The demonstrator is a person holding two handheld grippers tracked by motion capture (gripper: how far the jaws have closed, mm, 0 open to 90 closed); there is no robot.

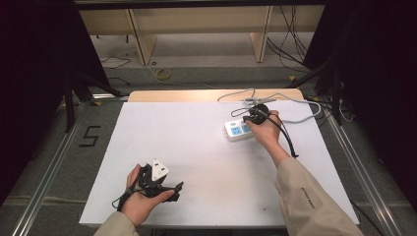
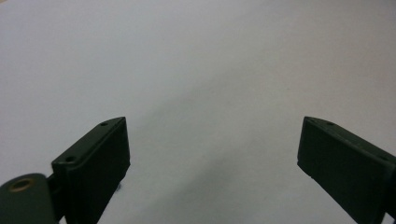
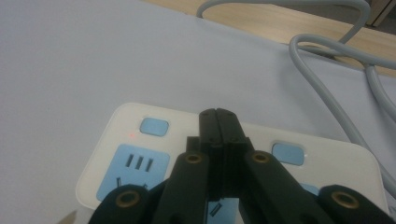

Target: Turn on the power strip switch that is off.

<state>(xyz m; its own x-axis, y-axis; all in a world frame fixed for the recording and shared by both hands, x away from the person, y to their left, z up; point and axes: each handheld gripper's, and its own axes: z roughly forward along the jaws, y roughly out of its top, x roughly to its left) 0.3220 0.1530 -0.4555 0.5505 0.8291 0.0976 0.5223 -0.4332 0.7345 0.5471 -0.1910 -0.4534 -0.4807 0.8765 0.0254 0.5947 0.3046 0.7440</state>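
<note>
— How far along was it when you looked?

— Midway, I judged. On the white table sheet the power strip lay far right, its grey cable looping off toward the wooden edge. I had the right gripper down over the strip's top with its jaws pressed together and nothing between them, the tip between the two blue switch buttons. A tiny red light glowed beside the left switch button; beside the right switch button I could make out no such glow. So, as I read it, one switch was on and the other was left to press.

— And your left?

— The left gripper was near the front edge, well apart from the strip, jaws spread wide over bare sheet, holding nothing.

— How did the strip look?

— White, flat, with rounded corners, pale blue socket panels, one showing three slots in a row, each with its own small blue button above.
</note>
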